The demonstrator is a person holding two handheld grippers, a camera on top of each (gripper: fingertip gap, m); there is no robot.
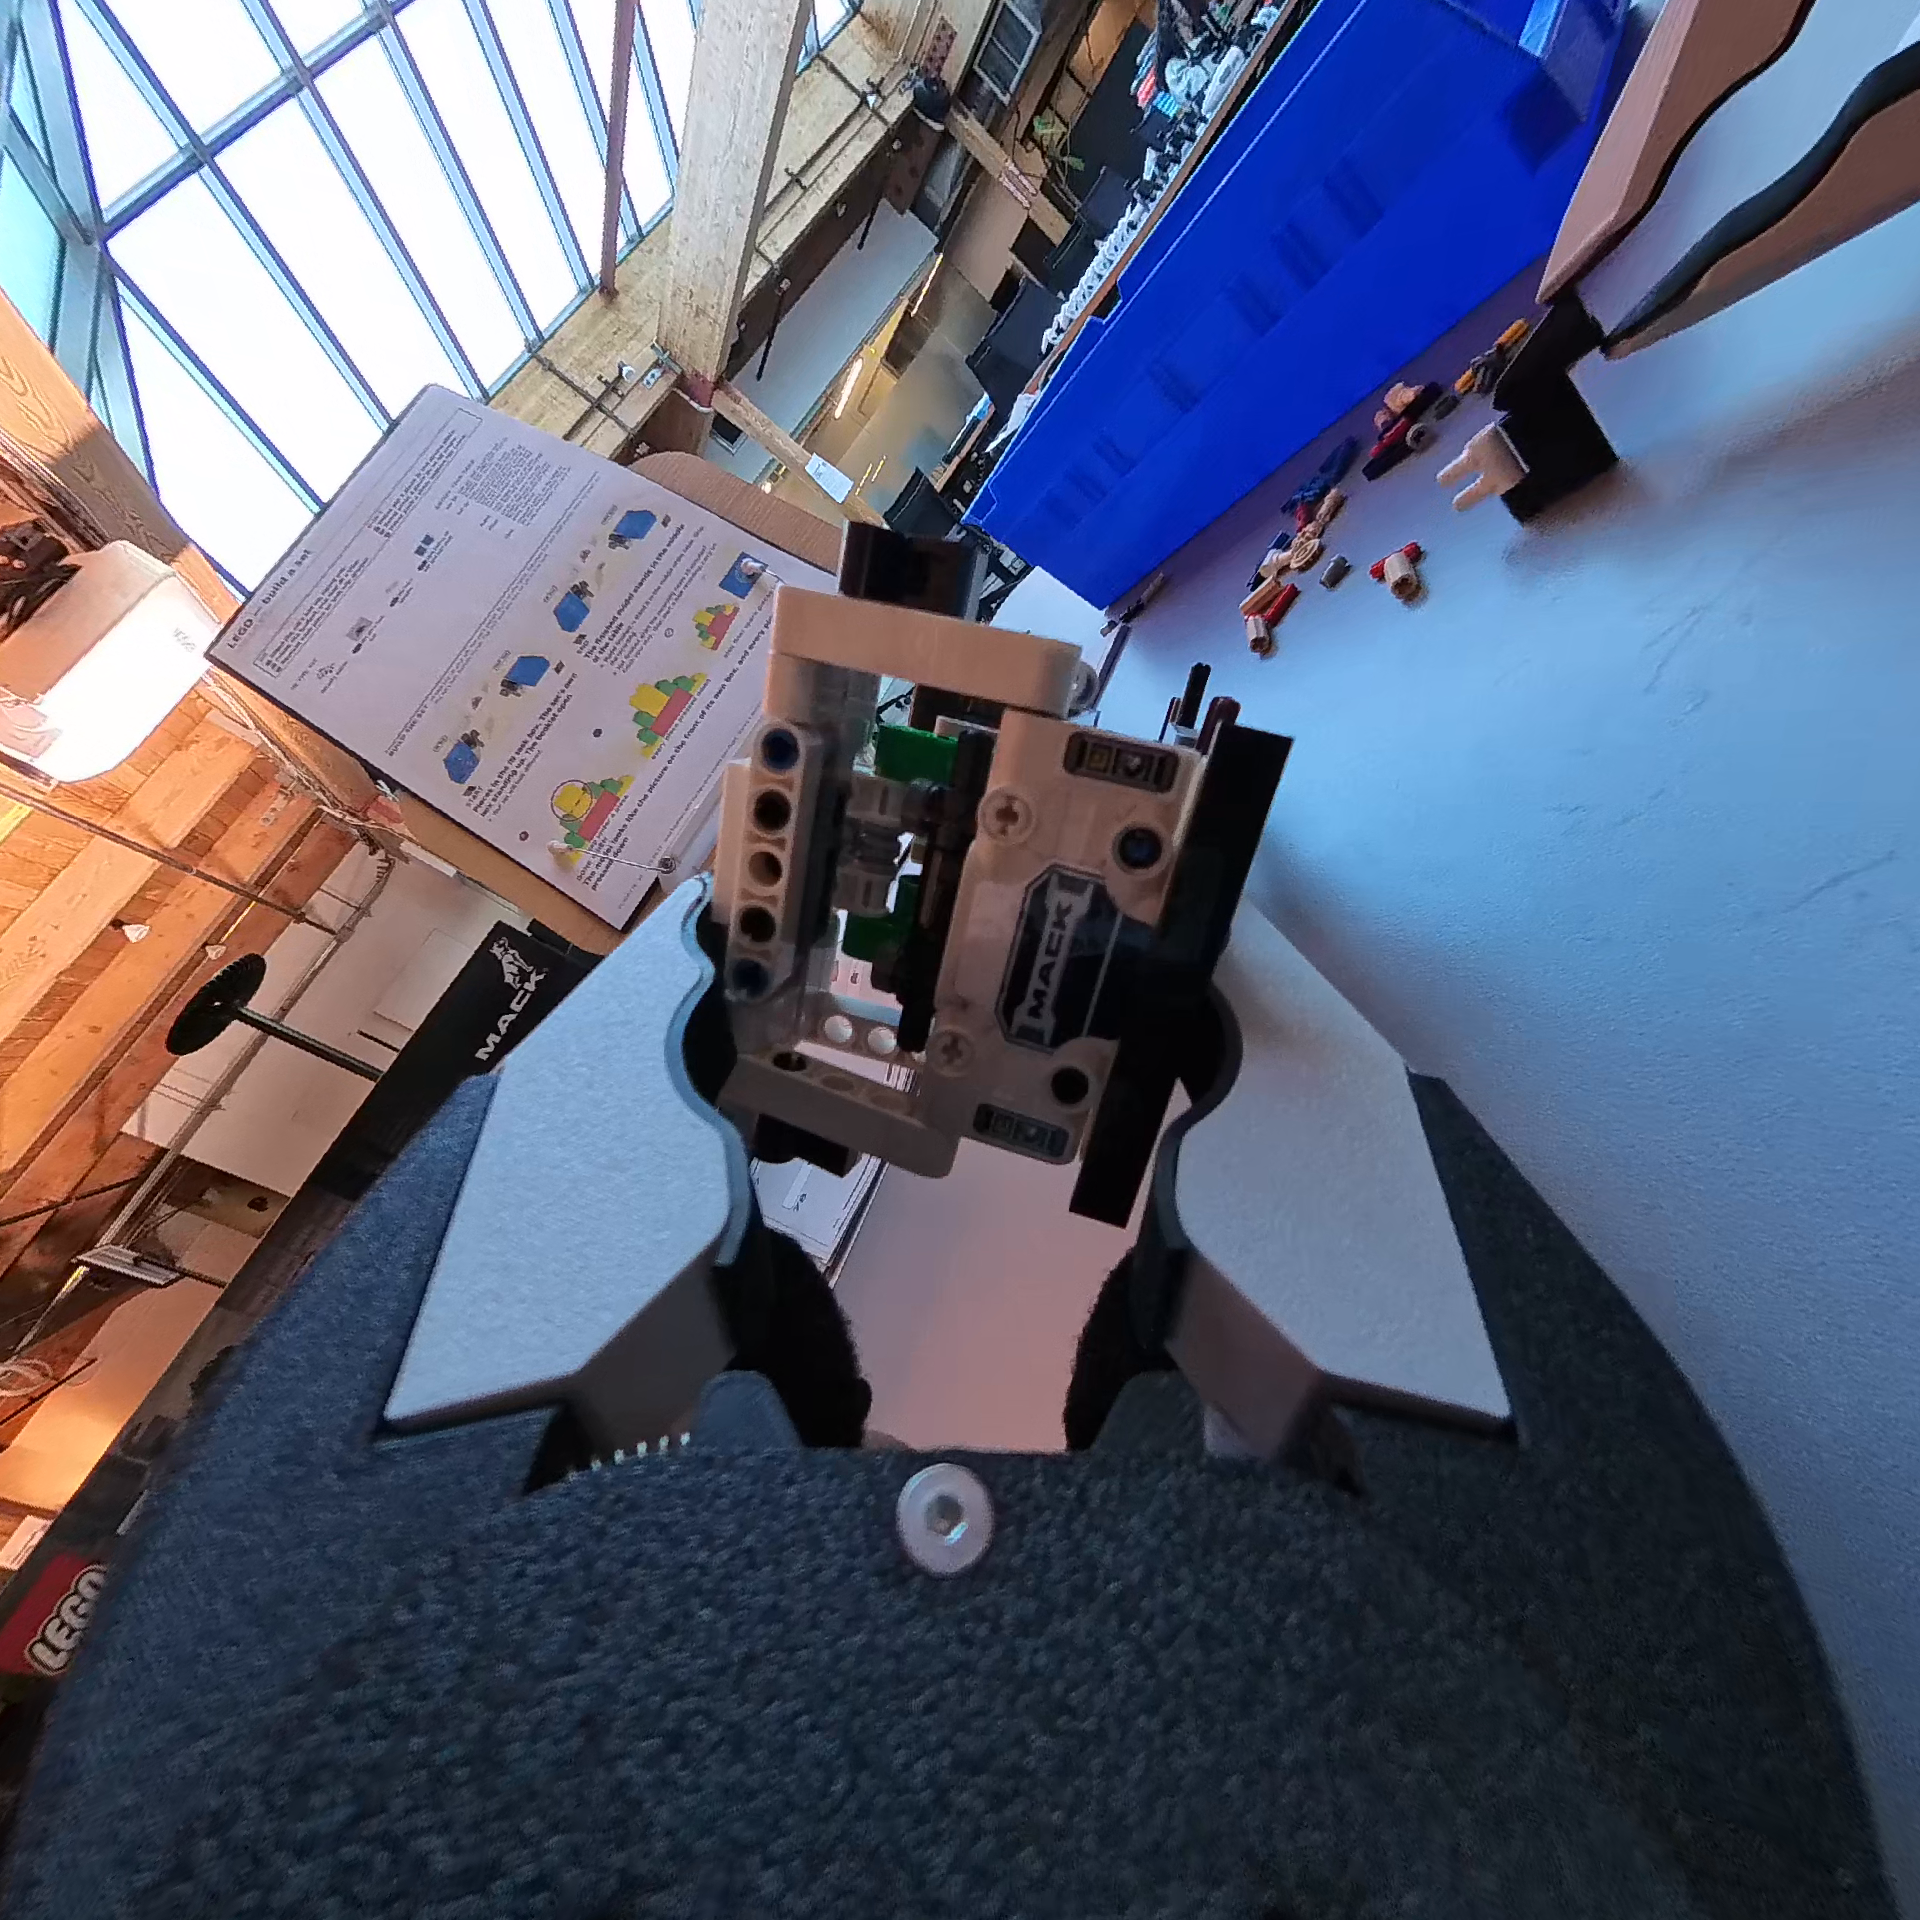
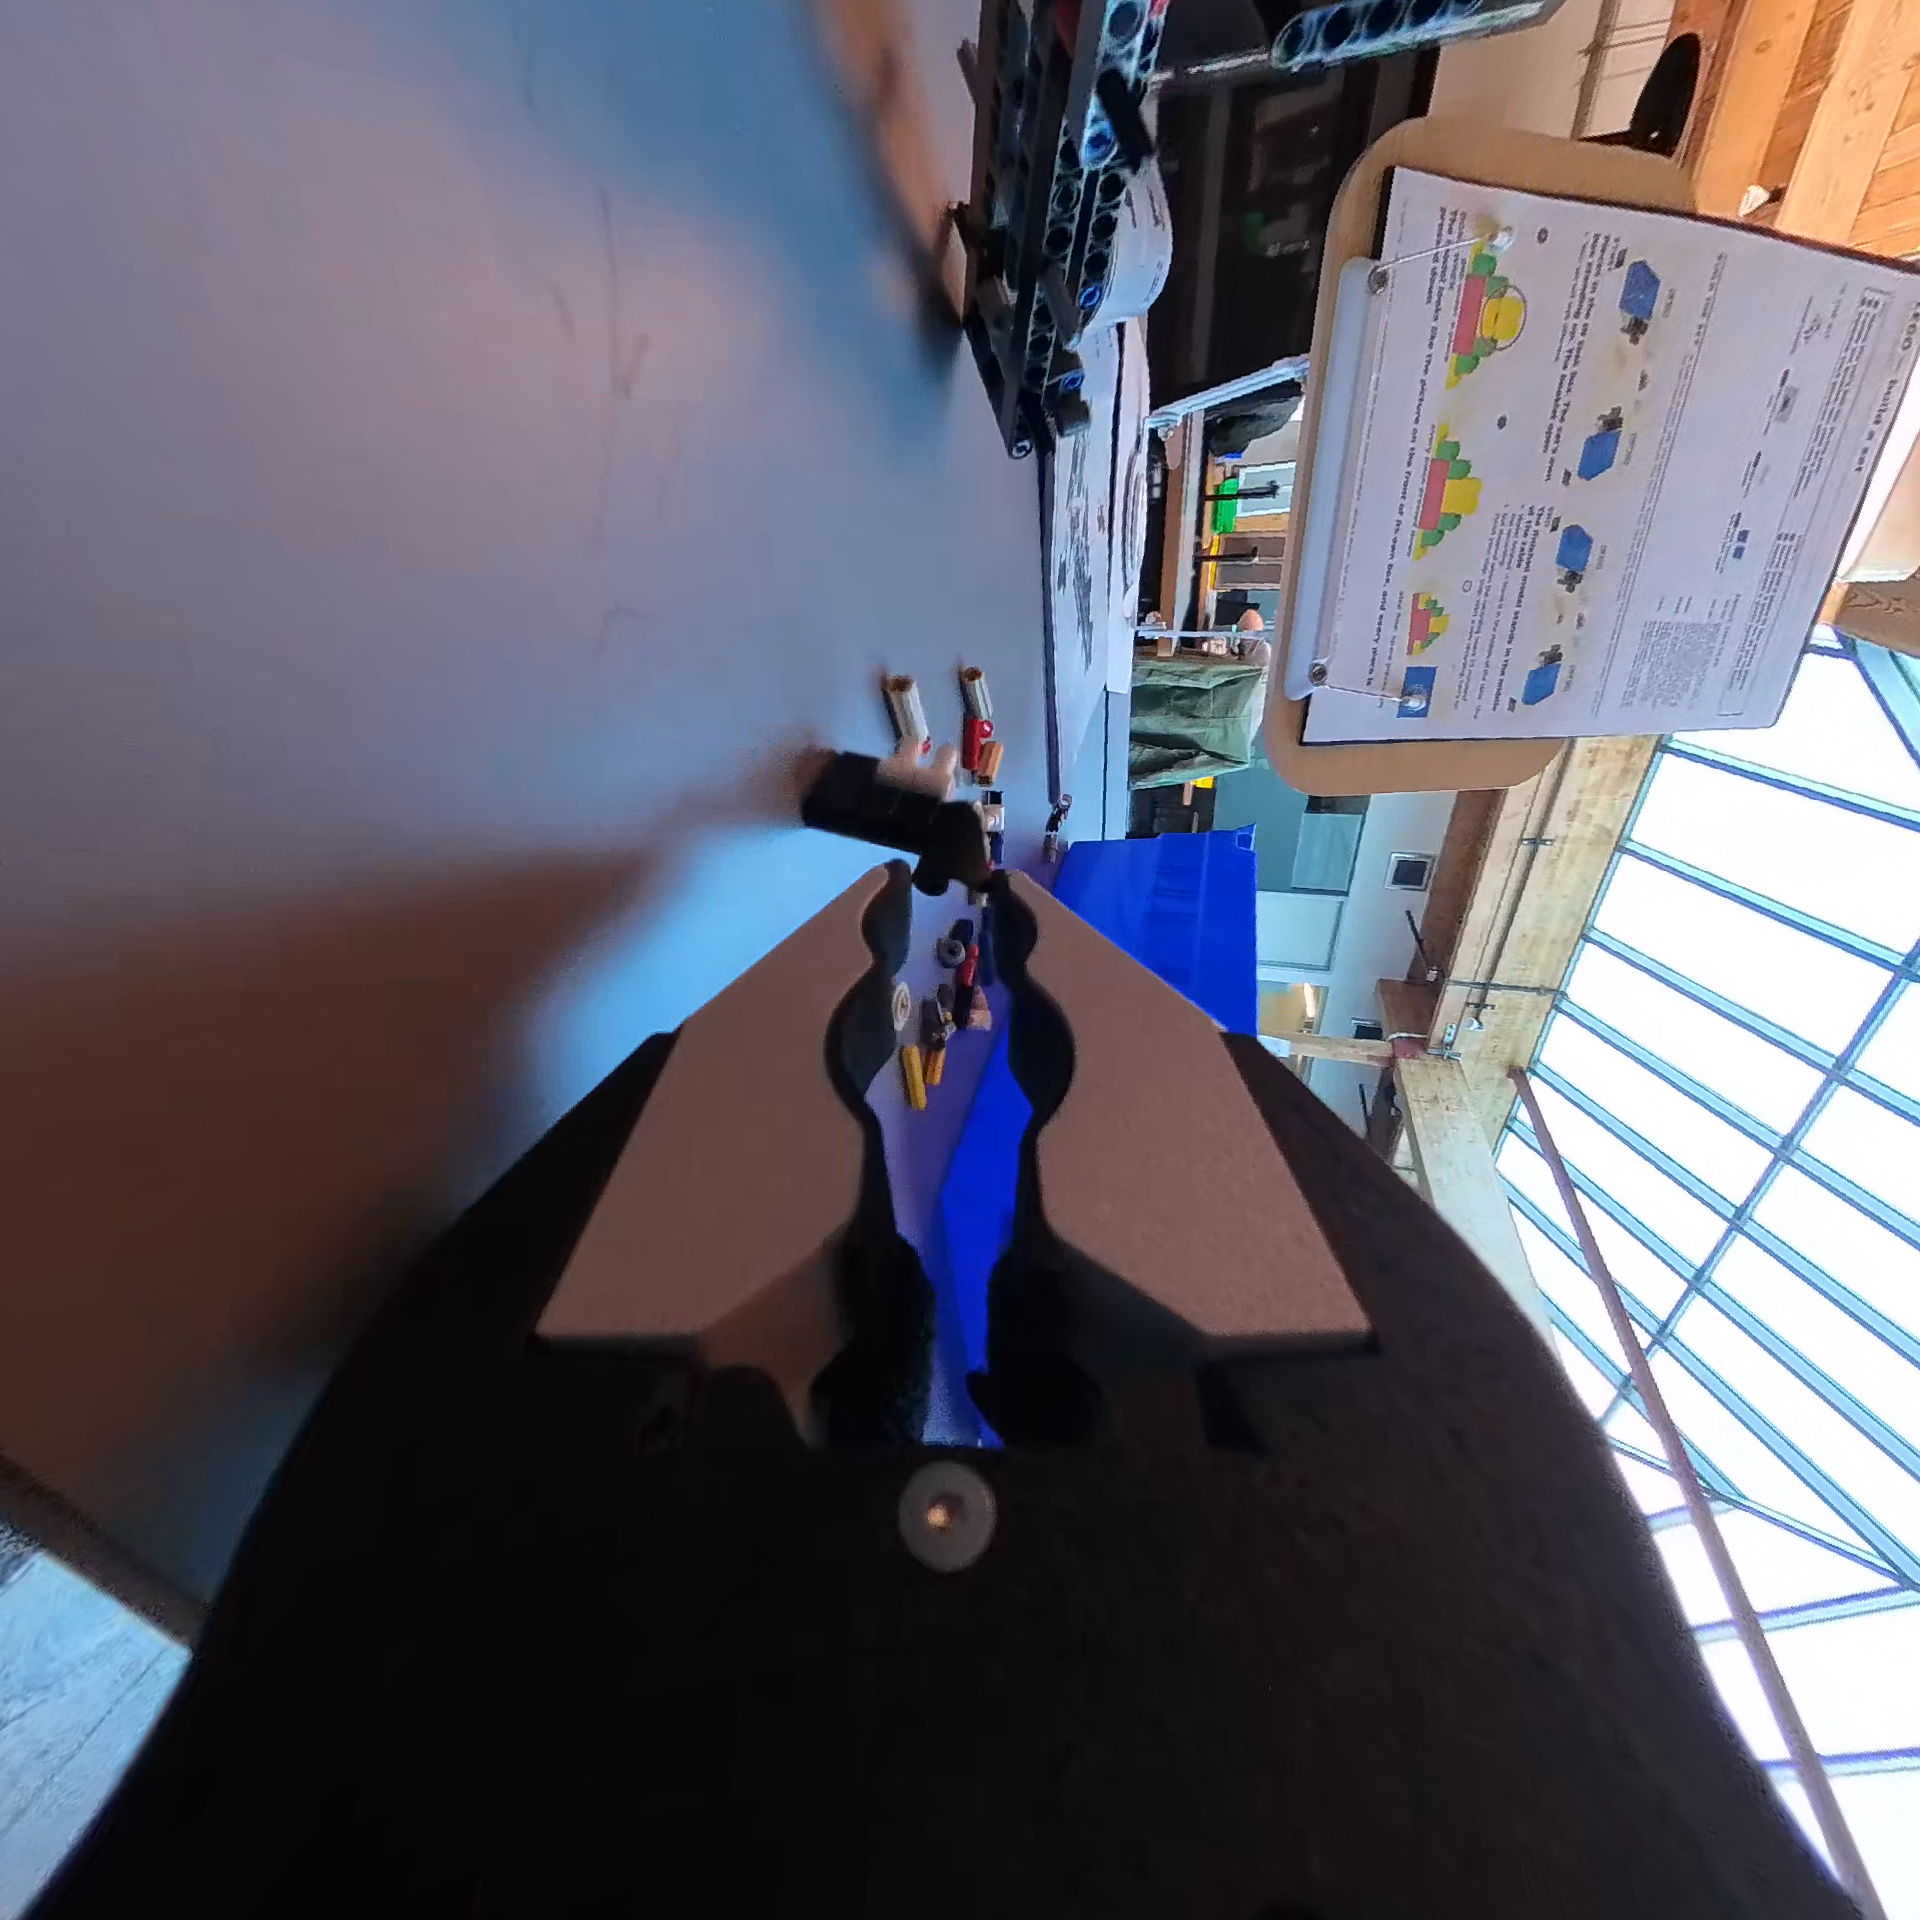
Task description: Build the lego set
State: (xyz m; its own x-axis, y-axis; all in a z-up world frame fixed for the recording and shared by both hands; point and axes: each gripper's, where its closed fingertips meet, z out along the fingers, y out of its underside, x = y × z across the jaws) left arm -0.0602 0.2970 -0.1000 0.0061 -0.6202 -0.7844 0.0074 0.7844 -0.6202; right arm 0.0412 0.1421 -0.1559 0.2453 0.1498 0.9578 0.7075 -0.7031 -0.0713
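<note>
My left gripper (image 1: pixel 961 997) is shut on a white and black Technic sub-assembly (image 1: pixel 1060 914) with green and grey parts inside, and holds it above the pale table (image 1: pixel 1610 935). My right gripper (image 2: pixel 948 883) is nearly closed, its tips on the end of a black piece (image 2: pixel 883 805) that has a small white part (image 2: pixel 920 769) on it. That gripper also shows at the top right of the left wrist view (image 1: pixel 1579 332), low over the table with the black piece (image 1: pixel 1553 436). Loose small pieces (image 1: pixel 1320 561) lie beside it and show between the right fingers (image 2: pixel 935 1029).
A blue bin (image 1: pixel 1299 260) stands along the table's far edge, also in the right wrist view (image 2: pixel 1153 914). An instruction sheet on a board (image 1: pixel 520 644) stands behind the table. A dark Technic frame (image 2: pixel 1049 239) lies on the table. A black set box (image 1: pixel 488 1018) stands at the left. My right fingertips sit around 20 centimetres from my left ones.
</note>
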